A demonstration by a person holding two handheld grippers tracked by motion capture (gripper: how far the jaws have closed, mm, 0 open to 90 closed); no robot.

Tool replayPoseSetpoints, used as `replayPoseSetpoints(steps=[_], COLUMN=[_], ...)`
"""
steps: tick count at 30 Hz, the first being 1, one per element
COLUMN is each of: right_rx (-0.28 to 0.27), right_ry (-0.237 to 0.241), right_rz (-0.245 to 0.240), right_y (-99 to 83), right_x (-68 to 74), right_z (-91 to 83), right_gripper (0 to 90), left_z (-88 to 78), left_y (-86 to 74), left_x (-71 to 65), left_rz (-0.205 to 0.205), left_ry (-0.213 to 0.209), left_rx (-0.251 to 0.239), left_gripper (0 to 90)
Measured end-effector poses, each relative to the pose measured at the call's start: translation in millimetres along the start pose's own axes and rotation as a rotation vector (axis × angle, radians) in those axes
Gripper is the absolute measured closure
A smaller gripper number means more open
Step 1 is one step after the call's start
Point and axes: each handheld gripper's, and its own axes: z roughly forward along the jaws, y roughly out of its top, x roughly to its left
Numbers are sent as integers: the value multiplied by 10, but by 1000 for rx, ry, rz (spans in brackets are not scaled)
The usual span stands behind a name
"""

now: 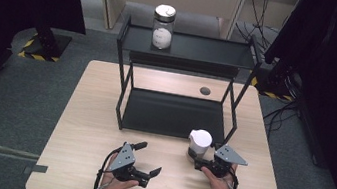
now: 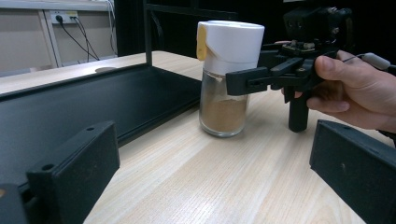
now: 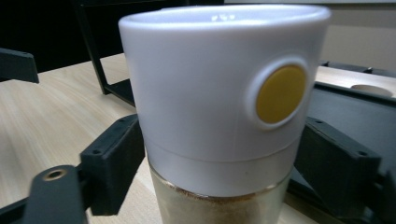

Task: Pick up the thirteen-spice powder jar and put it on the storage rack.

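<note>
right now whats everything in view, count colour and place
jar with white cap: 1, glass, brown powder, yellow button, table in front of shelf, between the right gripper's jaws
jar with silver lid: 1, clear, white contents, top shelf, left
shelf: 1, black, two levels, back of table
table: 1, light wood
left gripper: 1, black, open, near edge
right gripper: 1, black, around the capped jar

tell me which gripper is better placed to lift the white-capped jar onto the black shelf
Right. The right gripper already has its jaws around the white-capped jar, pressing its sides just below the cap. The left gripper sits open on the table, apart from the jar. The black shelf lies just behind the jar.
</note>
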Motion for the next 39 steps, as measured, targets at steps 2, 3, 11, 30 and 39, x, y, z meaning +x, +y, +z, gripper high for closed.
replayPoseSetpoints(steps=[2,3,11,30,39], right_rx=[7,9,13,-34,-39], right_ry=[1,4,3,31,55], right_rz=[-10,-10,-25,-36,-38], right_y=[7,9,23,248,395], right_x=[-4,-9,-2,22,27], right_z=[14,21,26,-120,-112], right_gripper=[260,283,307,309,308], left_z=[-1,-2,-1,-8,-9], left_y=[-1,-2,-7,-18,-21], left_x=[1,2,6,9,10], left_rz=[0,-1,-6,-11,-14], left_ry=[2,3,6,12,13], left_rx=[0,-1,0,-6,-6], left_gripper=[10,10,12,14,14])
